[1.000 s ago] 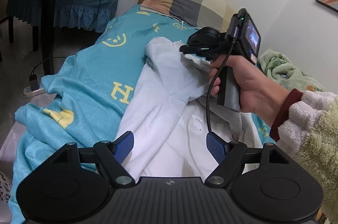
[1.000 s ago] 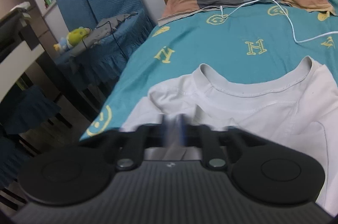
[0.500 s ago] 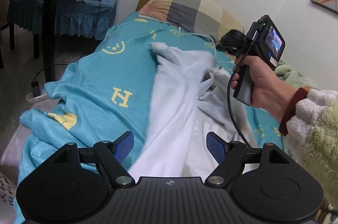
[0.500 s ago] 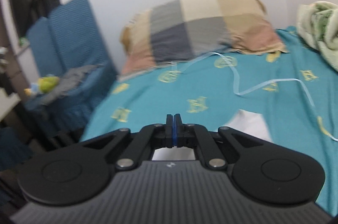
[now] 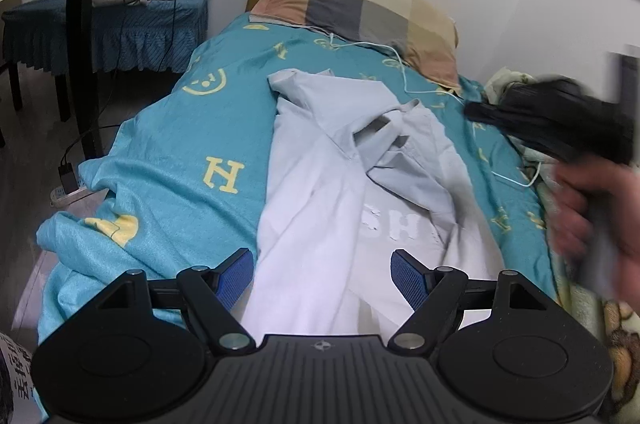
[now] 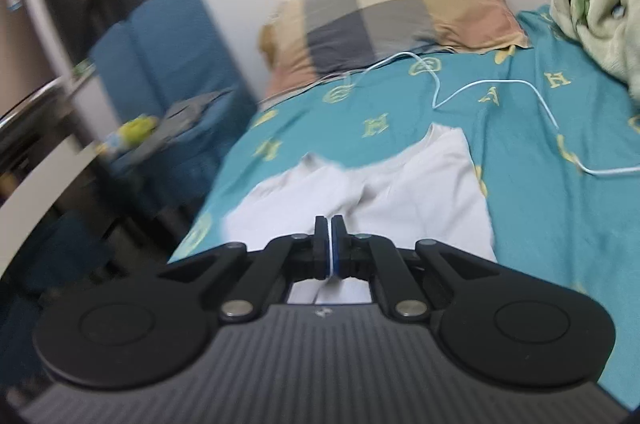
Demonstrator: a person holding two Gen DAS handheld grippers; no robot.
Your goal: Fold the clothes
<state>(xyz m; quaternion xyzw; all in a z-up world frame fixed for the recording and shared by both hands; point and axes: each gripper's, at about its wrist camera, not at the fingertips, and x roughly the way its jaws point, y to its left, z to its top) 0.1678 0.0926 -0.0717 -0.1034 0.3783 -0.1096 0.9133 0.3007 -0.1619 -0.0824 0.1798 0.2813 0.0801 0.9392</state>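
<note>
Just shirt (image 5: 344,184) between left claw (image 5: 322,274) pads

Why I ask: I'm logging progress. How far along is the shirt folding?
Done: one side of the white cotton T-shirt lies folded inward on the teal patterned bedsheet. In hand: nothing visibly; left claw open, right claw shut. Left: the other side and final folds.

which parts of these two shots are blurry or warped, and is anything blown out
Left wrist view: the white shirt and left gripper are sharp, the right hand and its tool are motion-smeared, and fisheye bends the wall edges. Right wrist view: soft all over, the blue chair streaked most, the right gripper fairly crisp. Nothing looks blown out.
</note>
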